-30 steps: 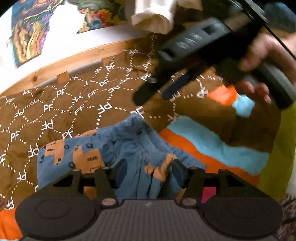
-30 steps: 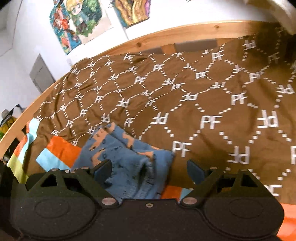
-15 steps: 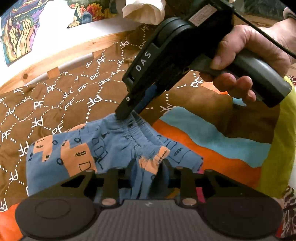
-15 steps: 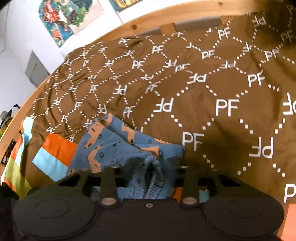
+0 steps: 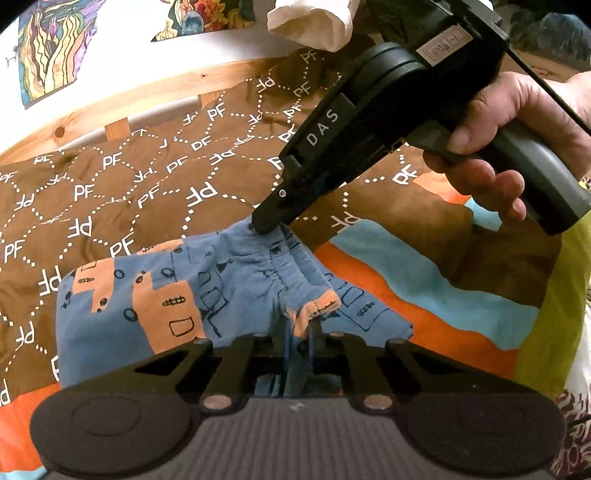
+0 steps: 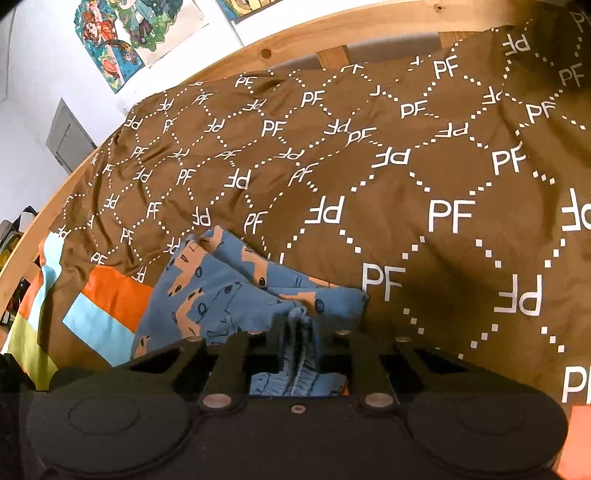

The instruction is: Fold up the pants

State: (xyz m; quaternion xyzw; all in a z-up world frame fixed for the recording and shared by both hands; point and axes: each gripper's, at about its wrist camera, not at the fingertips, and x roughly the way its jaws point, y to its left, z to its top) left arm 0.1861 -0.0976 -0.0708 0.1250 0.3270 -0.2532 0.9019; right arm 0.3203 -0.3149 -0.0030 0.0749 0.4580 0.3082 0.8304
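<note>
Left wrist: pants (image 5: 155,295) between pinched jaws.

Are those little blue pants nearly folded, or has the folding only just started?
Partly done, it seems. The pants already lie doubled into a short bundle on the bedspread. In hand: the left hand-held gripper and the right hand-held gripper are each shut on a bunched edge of the fabric. Left to do: probably carry that edge over for another fold, then let go and flatten it.

Bedroom: wooden bed frame (image 6: 332,35), posters (image 6: 122,40)
</note>
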